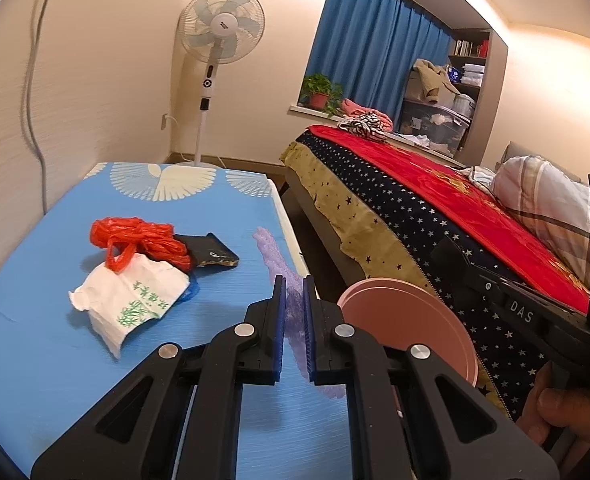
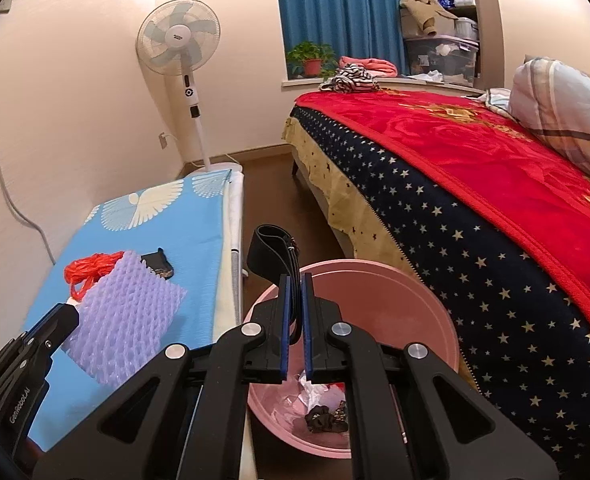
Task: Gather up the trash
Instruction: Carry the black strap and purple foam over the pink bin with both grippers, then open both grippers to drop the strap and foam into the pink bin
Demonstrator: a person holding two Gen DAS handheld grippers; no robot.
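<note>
Hanging above the pink bin (image 2: 375,280), the black strap (image 2: 273,248) pinched in the right tongs (image 2: 295,320) could snag its rim; the left tongs (image 1: 293,320) clamp foam netting (image 1: 279,268) beside it.

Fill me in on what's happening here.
A person is clearing trash off a blue table into a pink bin beside it. The left gripper is shut on a purple foam net, lifted above the table. The right gripper holds a black strap over the bin, which already has scraps inside. A red bag, white bag and black wrapper remain on the table.
</note>
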